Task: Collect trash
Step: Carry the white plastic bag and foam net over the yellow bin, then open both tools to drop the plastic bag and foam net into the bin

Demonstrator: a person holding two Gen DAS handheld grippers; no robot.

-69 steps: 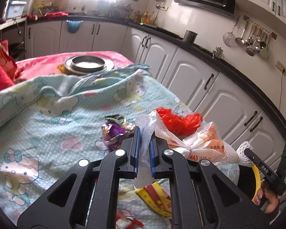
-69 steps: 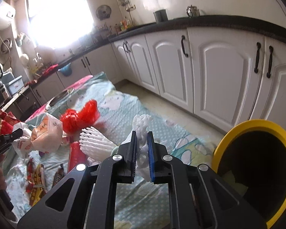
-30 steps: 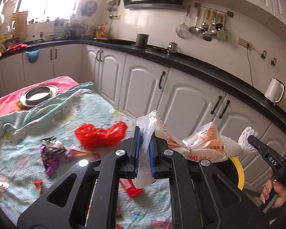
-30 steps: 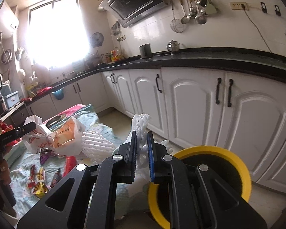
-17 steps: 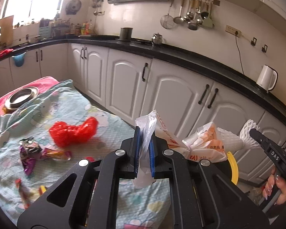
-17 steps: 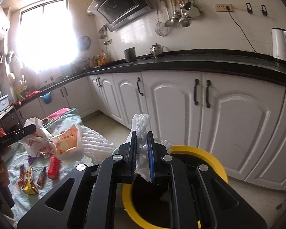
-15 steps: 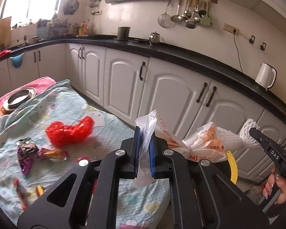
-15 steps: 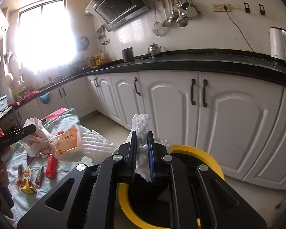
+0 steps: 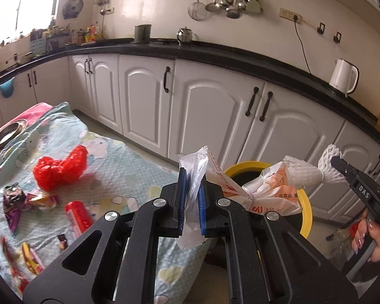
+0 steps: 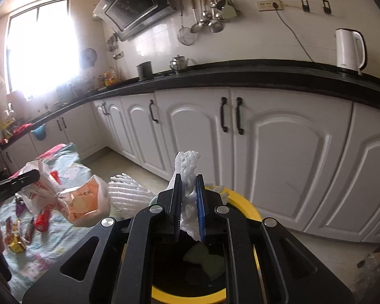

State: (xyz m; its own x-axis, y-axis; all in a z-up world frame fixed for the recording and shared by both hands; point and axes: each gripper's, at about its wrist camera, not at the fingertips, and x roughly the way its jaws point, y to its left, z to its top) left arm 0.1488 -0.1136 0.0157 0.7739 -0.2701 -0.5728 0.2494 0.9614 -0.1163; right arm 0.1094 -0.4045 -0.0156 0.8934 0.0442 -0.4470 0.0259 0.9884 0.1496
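While clamped on plastic bag [image 9: 263, 197] and foam net [image 10: 187, 177], left gripper [image 9: 191, 202] and right gripper [image 10: 188, 202] brought over yellow bin [image 10: 243, 205] from bedspread [image 9: 129, 172].

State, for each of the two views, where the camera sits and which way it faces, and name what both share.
Left wrist: on the left gripper, facing the cabinets; its fingers pinch the plastic bag; a hand shows.
Right wrist: on the right gripper, over the yellow bin; its fingers pinch white foam netting.
Shared: bag, netting, bin, kettle.
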